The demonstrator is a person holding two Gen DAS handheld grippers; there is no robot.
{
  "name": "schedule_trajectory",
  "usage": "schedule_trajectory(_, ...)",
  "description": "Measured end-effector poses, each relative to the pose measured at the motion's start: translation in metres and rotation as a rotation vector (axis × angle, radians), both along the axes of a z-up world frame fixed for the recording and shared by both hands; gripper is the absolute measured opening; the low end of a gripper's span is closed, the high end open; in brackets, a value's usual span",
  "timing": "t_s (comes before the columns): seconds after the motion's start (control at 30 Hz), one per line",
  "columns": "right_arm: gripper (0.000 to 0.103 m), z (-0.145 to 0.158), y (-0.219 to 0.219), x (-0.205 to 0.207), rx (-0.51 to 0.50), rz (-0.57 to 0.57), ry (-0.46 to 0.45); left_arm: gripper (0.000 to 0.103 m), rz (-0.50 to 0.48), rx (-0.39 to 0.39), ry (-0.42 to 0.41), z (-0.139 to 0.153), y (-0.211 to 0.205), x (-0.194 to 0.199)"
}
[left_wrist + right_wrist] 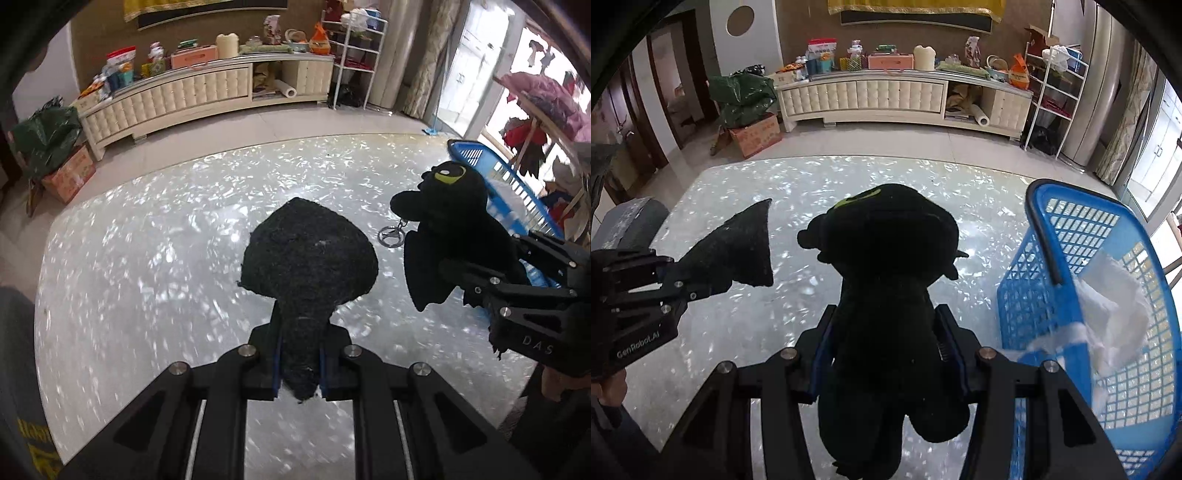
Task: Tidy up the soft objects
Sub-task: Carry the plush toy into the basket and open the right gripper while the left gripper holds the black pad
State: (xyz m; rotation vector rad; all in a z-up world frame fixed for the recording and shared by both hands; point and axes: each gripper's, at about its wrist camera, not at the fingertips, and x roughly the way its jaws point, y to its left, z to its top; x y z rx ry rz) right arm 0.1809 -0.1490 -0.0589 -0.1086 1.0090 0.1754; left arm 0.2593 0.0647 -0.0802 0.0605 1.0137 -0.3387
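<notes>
Both loads are clamped, the left claw [298, 363] nearly shut on the flat black fuzzy felt patch [308, 254] and the right claw [888, 354] half-open around the black plush dragon toy [886, 295], so carry each level toward the blue plastic mesh basket [1039, 258] at three o'clock and let go only once over its rim.

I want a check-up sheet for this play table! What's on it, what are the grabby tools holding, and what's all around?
Surface: shiny speckled table, nothing resting on its visible part except the basket.
Job's things: black dragon plush with a key ring; black fuzzy cloth; blue basket at the table's right, white cloth inside.
Clutter: nothing seen on the table.
Grippers: left tool clamps the fuzzy cloth; right tool squeezes the plush.
Cables: nothing seen.
Surroundings: cream cabinet crowded with boxes, white rack, green bag on a cardboard box.
</notes>
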Motion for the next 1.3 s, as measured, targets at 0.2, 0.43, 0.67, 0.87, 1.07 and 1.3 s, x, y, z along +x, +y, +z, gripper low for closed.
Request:
schedule_trajectory(0.2,0.049,0.012,-0.003,-0.018,0.002,0.021,-0.030,0.013,0.059,-0.022,0.013,0.001,-0.001,-0.034)
schedule_trajectory(0.43,0.049,0.027,-0.014,-0.033,0.013,0.025,-0.065,0.013,0.100,-0.048,-0.026,0.015,-0.017,-0.069)
schedule_trajectory(0.67,0.049,0.043,-0.027,-0.044,0.026,0.027,-0.116,0.013,0.107,-0.047,-0.069,0.030,-0.034,-0.094)
schedule_trajectory(0.87,0.049,0.052,-0.038,-0.051,0.033,0.011,-0.145,0.013,0.101,-0.042,-0.098,0.041,-0.050,-0.107)
schedule_trajectory(1.07,0.049,0.054,-0.049,-0.049,0.049,-0.012,-0.169,0.013,0.088,-0.026,-0.111,0.044,-0.067,-0.116)
schedule_trajectory(1.3,0.049,0.051,-0.069,-0.037,0.052,-0.063,-0.174,0.013,0.065,-0.030,-0.105,0.043,-0.086,-0.115)
